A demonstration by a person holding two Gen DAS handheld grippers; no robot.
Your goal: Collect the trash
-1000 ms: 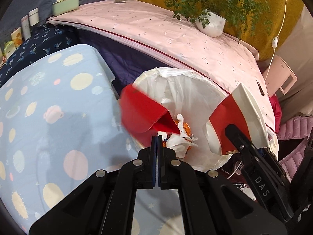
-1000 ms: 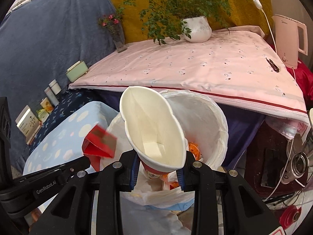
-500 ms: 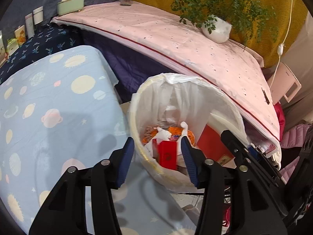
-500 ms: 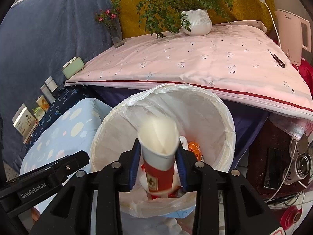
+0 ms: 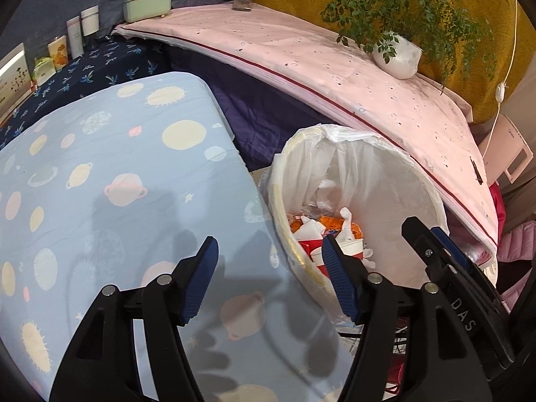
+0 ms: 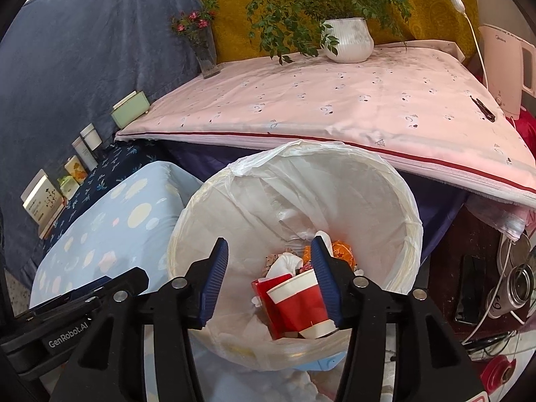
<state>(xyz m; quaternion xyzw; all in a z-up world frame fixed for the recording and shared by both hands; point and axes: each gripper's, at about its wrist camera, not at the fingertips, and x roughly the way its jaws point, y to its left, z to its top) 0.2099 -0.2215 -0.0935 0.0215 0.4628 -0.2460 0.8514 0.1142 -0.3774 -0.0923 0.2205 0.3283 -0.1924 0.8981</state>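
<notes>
Pink cotton cloth with a red stripe along its edge [image 6: 335, 114] covers the big table at 12 o'clock in the right wrist view, and a pale blue planet-print sheet [image 5: 100, 184] spreads from 9 o'clock in the left wrist view. Between them stands the round white bin lined with a thin plastic bag [image 6: 407, 214], the largest of the task's things. Inside it, among crumpled white tissue and orange wrappers, lies the red-and-white paper cup [image 6: 298, 301], on its side with its long axis running roughly from 10 to 4 o'clock, its open mouth toward 10; a flat red paper piece [image 6: 264, 289] leans just beside it. The right gripper [image 6: 269, 278] hangs directly above the bin's mouth, its jaws opening, with nothing pressed between the blue pads: the cup sits lower down in the bin, behind the right-hand pad. The left gripper [image 5: 268, 278] is off toward the blue sheet, its jaws also opening and empty, the bin's rim at its 2 o'clock. Both pieces appear delivered. Judging by this, the next move turns on finding more trash; none shows on either cloth, so neither hand is clearly nearer to any.
</notes>
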